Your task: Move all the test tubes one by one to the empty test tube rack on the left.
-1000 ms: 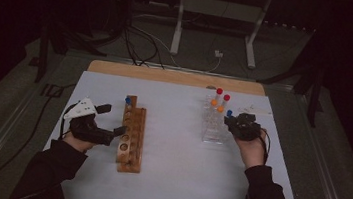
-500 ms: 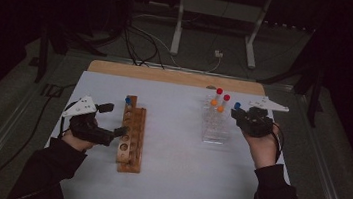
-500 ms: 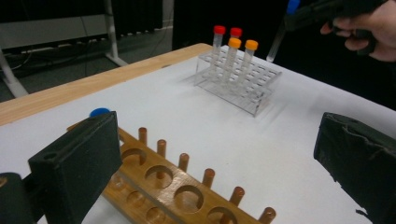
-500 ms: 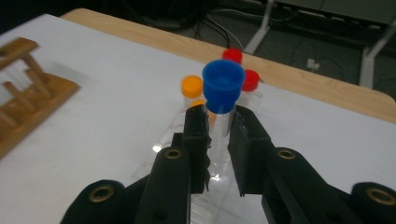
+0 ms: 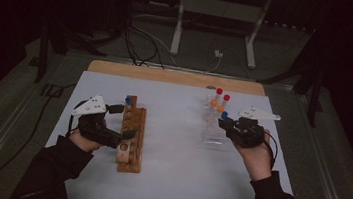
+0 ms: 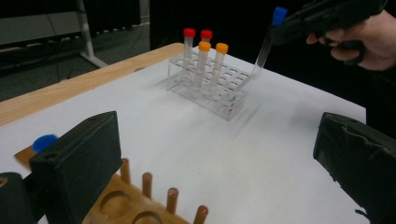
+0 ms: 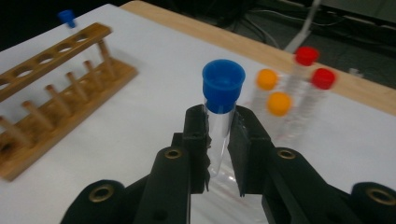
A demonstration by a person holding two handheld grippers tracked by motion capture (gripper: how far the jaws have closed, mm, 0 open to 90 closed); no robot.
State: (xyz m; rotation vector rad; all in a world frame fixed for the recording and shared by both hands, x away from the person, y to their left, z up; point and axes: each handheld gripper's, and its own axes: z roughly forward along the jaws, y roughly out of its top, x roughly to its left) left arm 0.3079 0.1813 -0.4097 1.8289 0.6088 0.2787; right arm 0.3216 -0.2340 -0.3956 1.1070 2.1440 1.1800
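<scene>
While both hands work over the white table [image 5: 175, 180], the parts stand as listed.

Right tool [image 7: 218, 140]: jaws clenched on a clear tube with a blue cap [image 7: 223, 84], gripped just below the cap.
Held tube, position: lifted clear of the table, tilted in the left gripper view [image 6: 268, 39], just beside the near end of the clear rack [image 5: 211, 128].
Clear rack, contents: two red-capped tubes [image 5: 219, 92] at the far end and two orange-capped tubes [image 5: 213, 103] next to them, all upright in their holes.
Left tool [image 5: 124, 121]: jaws released and spread wide, one on either side of the wooden rack [image 5: 132, 140]; nothing gripped. Contact with the rack cannot be told.
Wooden rack: lies lengthwise toward the far edge, on the left half of the table, well apart from the clear rack.
Wooden rack, contents: one blue-capped tube [image 5: 128, 101] upright at its far end; the other holes are open.
Right hand [image 5: 258, 161]: wrapped round the right tool's body.
Left hand [image 5: 84, 142]: under the left tool's body.
</scene>
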